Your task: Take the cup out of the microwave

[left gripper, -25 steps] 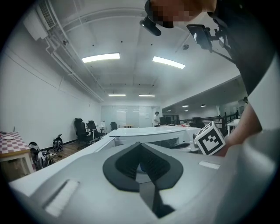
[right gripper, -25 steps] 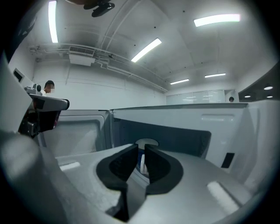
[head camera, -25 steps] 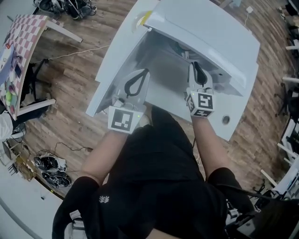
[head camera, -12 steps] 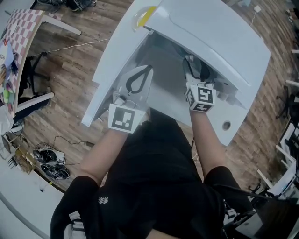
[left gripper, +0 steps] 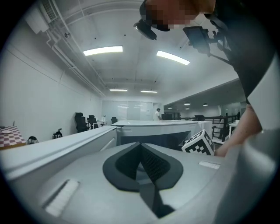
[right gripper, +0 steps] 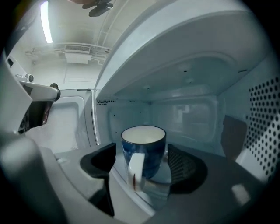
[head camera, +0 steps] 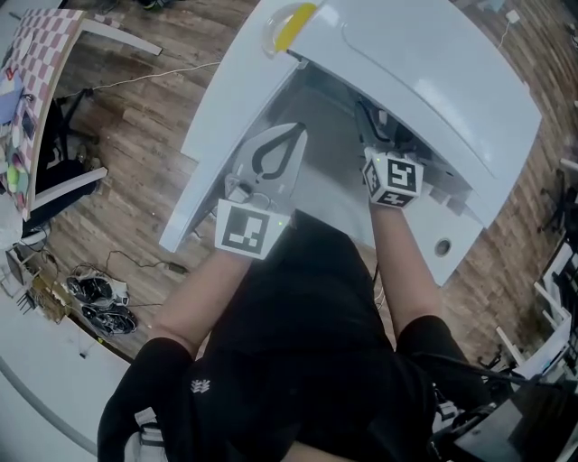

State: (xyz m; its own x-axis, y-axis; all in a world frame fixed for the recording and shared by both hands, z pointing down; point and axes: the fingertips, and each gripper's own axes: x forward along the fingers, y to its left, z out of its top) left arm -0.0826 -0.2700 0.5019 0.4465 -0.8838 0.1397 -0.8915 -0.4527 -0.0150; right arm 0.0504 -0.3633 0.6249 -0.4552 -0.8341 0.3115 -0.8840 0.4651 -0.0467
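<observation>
A blue cup (right gripper: 143,151) with a white inside and a white handle stands upright inside the open white microwave (head camera: 424,72). My right gripper (right gripper: 144,164) reaches into the cavity. Its jaws have just been opening and stand open with the cup between them, a gap showing on each side. In the head view the right gripper (head camera: 377,135) is half hidden under the microwave's roof, and the cup is hidden. My left gripper (head camera: 291,135) is shut on nothing, level, to the left of the cavity beside the swung-out door (head camera: 226,117). The left gripper (left gripper: 141,151) shows its pads meeting.
The microwave sits on a white table (head camera: 441,245) over a wooden floor. A yellow object (head camera: 293,16) lies at the microwave's far corner. A checked table (head camera: 41,81) and cables (head camera: 86,311) are off to the left. The door's inner face (right gripper: 65,118) stands left of the cup.
Both grippers have moved forward toward the microwave. The right gripper's jaws have opened and its fingers have gone in under the microwave's roof. The left gripper stays shut.
</observation>
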